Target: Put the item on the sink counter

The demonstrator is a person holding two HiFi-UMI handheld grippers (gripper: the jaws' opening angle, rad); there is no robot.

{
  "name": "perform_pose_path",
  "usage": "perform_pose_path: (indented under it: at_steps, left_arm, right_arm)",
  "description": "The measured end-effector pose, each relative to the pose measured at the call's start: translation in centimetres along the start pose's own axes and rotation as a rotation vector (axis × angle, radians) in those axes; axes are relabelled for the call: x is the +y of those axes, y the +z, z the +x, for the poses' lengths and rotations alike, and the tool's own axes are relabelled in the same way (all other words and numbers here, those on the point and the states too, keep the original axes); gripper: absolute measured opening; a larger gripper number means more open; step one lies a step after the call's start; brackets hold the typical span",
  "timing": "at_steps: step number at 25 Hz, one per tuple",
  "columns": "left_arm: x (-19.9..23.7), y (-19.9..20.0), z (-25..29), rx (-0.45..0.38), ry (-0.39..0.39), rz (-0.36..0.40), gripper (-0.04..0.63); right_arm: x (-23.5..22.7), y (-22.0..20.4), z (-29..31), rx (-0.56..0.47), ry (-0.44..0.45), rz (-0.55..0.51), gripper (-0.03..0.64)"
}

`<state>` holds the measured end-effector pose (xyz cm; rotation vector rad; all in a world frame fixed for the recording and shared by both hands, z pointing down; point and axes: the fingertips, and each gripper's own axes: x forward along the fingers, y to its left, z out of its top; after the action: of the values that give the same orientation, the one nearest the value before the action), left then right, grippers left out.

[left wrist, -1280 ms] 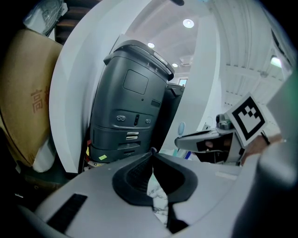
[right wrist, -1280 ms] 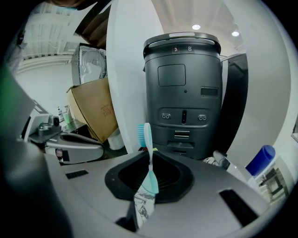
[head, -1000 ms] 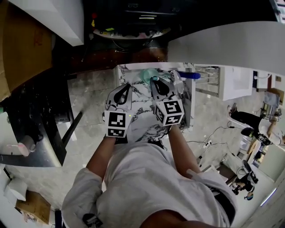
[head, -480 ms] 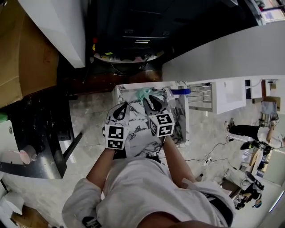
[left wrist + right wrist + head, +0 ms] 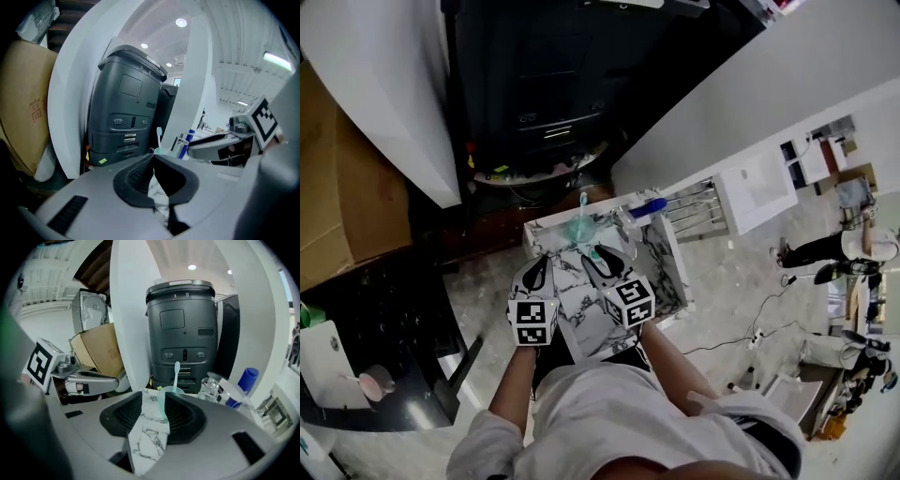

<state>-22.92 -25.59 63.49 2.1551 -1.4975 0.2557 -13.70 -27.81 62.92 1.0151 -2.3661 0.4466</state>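
Note:
A translucent teal cup (image 5: 578, 231) with a toothbrush (image 5: 176, 373) upright in it stands at the far end of the marble sink counter (image 5: 600, 314). My right gripper (image 5: 592, 253) sits just short of the cup. Its jaws are opening, and the pads (image 5: 183, 416) do not press on anything. In the right gripper view (image 5: 153, 399) bare marble shows between them, and the cup's edge (image 5: 162, 401) shows at the right pad. My left gripper (image 5: 540, 261) hovers beside it on the left, tips together and empty. In the left gripper view (image 5: 153, 157) the toothbrush (image 5: 159, 136) shows beyond.
A blue bottle (image 5: 244, 380) and a clear glass item (image 5: 209, 386) stand right of the cup. A dark grey machine (image 5: 183, 329) rises behind the counter between white panels. There is a cardboard box (image 5: 342, 202) at left and a chrome rack (image 5: 694, 199) at right.
The right jaws have opened and come off the teal cup, which stays on the counter. Both grippers have drawn back slightly, and the head view has tilted up.

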Motion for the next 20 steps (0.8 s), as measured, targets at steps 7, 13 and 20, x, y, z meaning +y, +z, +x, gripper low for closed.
perform_pose_path:
  at_steps: [7, 13, 20]
  left_arm:
    - [-4.4, 0.4, 0.4, -0.008, -0.063, 0.065, 0.011]
    - [-9.1, 0.8, -0.3, -0.024, -0.046, 0.103, 0.011]
    - [-18.5, -1.3, -1.1, -0.006, -0.027, 0.146, 0.011]
  right_arm:
    - [-0.9, -1.0, -5.0, -0.092, -0.012, 0.059, 0.135]
    - [-3.2, -0.8, -11.0, -0.226, -0.017, 0.074, 0.029]
    - [-6.9, -3.6, -19.5, -0.302, 0.083, 0.178, 0.005]
